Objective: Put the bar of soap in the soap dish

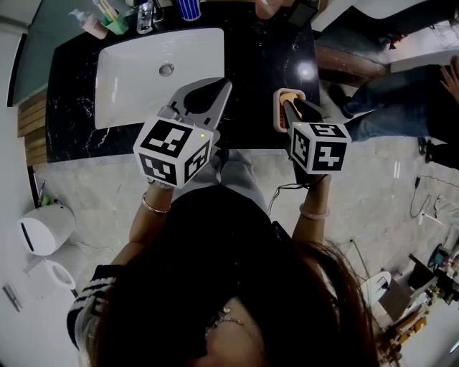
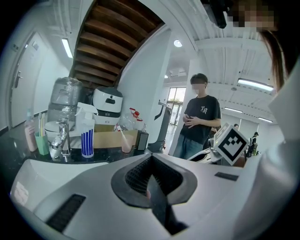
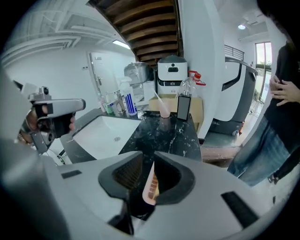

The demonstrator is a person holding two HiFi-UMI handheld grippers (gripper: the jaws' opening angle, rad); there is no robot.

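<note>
Right hand-held gripper is clamping a thin peach slotted piece, probably the soap dish. It is standing on edge, long axis along the jaws, over the table's front edge. Left hand-held gripper is hovering just beside it, jaws together, empty. Bar of soap: not showing in any view.

One sink, one tap, one blue-striped cup, one soap dish. Two grippers: left gripper, right gripper.
</note>
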